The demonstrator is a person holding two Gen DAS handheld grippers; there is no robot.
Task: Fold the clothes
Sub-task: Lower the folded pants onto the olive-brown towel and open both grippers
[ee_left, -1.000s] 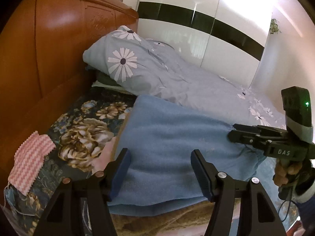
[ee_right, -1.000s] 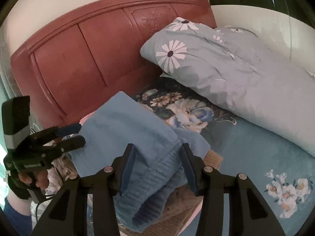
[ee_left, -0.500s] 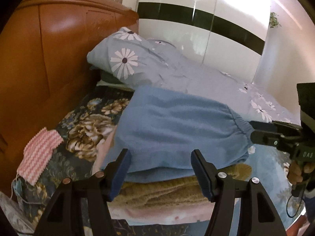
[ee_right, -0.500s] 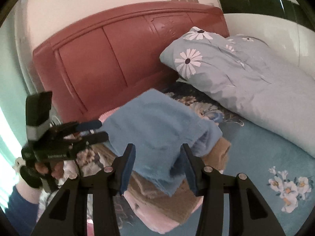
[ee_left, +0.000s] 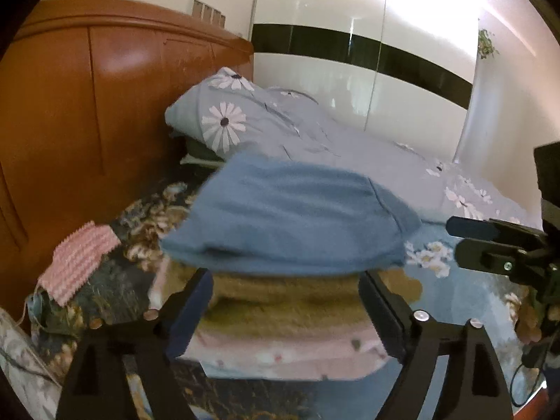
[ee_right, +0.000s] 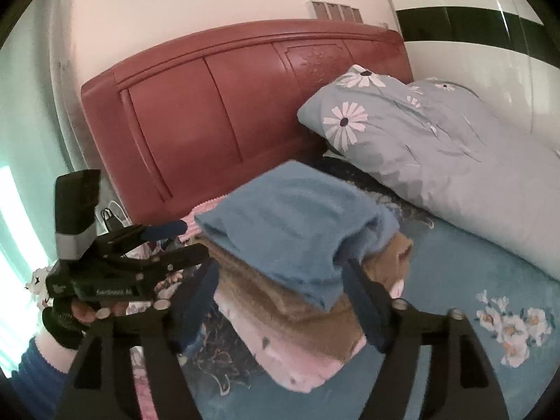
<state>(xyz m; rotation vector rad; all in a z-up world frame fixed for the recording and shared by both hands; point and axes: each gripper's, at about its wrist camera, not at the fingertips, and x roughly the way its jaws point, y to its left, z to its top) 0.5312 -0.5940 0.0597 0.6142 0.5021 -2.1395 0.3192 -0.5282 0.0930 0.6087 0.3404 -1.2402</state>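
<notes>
Left gripper [ee_left: 285, 301], bottom centre of the left wrist view: jaws spread wide and opening, nothing pinched; the pads sit level with the brown layer of the stack but do not press on it. Right gripper [ee_right: 280, 288], bottom centre of the right wrist view: jaws apart and opening too, the right pad just under the drooping corner of the blue garment, no squeeze visible. Each gripper also shows in the other's view, the right one at the right edge of the left view, the left one at lower left of the right view with a gloved hand [ee_right: 75, 313] and a blue sleeve under it.

Folded blue garment [ee_left: 290, 217] sits mid-frame, on top of a stack: a brown fuzzy garment [ee_left: 280, 295] under it, a pink printed garment [ee_left: 280, 350] at the bottom. In the right wrist view one blue corner hangs over the stack's front edge. Slight motion blur in both.

Stack rests on the floral bedsheet [ee_right: 465, 280]. A pink zigzag cloth [ee_left: 80, 255] lies at left centre of the left view, apart from the stack, near the wooden headboard [ee_left: 105, 105]. A grey daisy-print duvet [ee_right: 437, 147] is bunched behind the stack at upper right. A white wardrobe with a black band [ee_left: 367, 52] fills the background.
</notes>
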